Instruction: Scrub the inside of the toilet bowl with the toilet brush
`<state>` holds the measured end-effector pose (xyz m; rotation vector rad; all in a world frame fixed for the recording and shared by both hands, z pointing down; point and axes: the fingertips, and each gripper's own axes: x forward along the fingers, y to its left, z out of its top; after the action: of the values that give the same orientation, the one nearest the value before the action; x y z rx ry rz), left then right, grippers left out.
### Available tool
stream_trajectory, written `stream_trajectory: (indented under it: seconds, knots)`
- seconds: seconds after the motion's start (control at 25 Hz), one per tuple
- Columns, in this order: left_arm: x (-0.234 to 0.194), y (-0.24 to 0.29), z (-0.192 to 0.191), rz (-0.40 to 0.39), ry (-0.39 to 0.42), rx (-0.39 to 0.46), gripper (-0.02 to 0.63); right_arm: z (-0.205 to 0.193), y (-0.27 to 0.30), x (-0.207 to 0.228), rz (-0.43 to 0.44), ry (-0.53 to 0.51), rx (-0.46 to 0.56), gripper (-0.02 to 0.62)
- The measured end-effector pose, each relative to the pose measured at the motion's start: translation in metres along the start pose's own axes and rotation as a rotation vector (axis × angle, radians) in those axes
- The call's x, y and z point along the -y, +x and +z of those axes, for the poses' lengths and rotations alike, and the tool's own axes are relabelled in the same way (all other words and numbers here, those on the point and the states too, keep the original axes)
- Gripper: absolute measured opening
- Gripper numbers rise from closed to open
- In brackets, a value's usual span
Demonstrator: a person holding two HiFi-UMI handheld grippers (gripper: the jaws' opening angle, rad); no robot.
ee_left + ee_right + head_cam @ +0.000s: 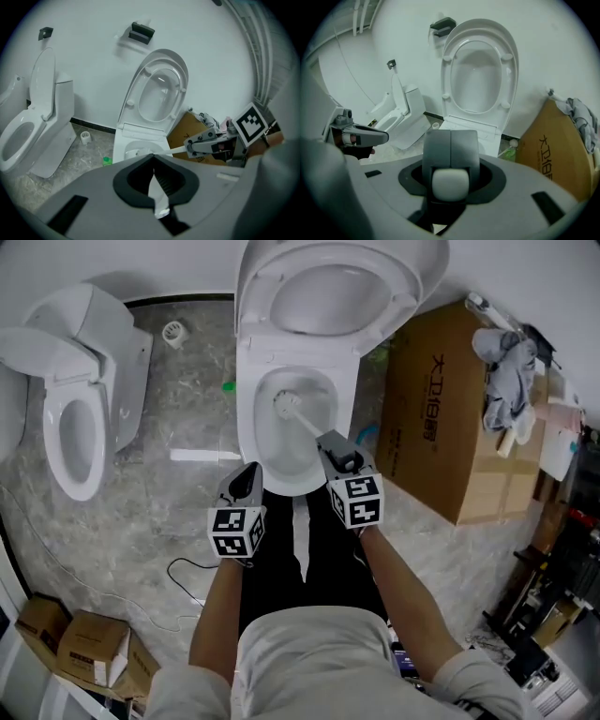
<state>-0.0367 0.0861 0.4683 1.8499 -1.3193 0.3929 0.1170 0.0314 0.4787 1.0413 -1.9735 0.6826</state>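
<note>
The open toilet (247, 381) stood at the person's twelve o'clock with its lid (337, 296) raised against the wall, flanked by a cardboard box (441, 409) at about two o'clock and a second toilet (103, 362) at ten o'clock. The right gripper (330, 442) was clenched on the handle of the toilet brush (305, 418), which slanted toward eleven o'clock so that its bristle head lay inside the toilet bowl (281, 460), near the back wall. The left gripper (251, 470) hung just beside the bowl's front rim at seven o'clock, its jaws pressed together on nothing
</note>
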Motion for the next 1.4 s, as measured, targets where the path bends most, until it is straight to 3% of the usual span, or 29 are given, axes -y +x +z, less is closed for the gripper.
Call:
stream_trajectory:
  seconds: [0.2, 0.48, 1.0, 1.4]
  knots:
    - [0.017, -0.008, 0.025, -0.027, 0.072, -0.001, 0.009, 0.013, -0.036, 0.007, -0.046, 0.093, 0.057, 0.158]
    - [0.062, -0.028, 0.051, -0.031, 0.15, 0.044, 0.009, 0.008, -0.088, 0.018, -0.049, 0.141, 0.122, 0.158]
    - [0.143, -0.121, 0.076, 0.102, 0.197, 0.24, 0.009, -0.001, -0.222, 0.024, -0.004, 0.059, 0.315, 0.158]
    - [0.215, -0.19, 0.09, 0.134, 0.27, 0.387, 0.009, 0.003, -0.313, 0.012, 0.017, 0.0, 0.469, 0.157]
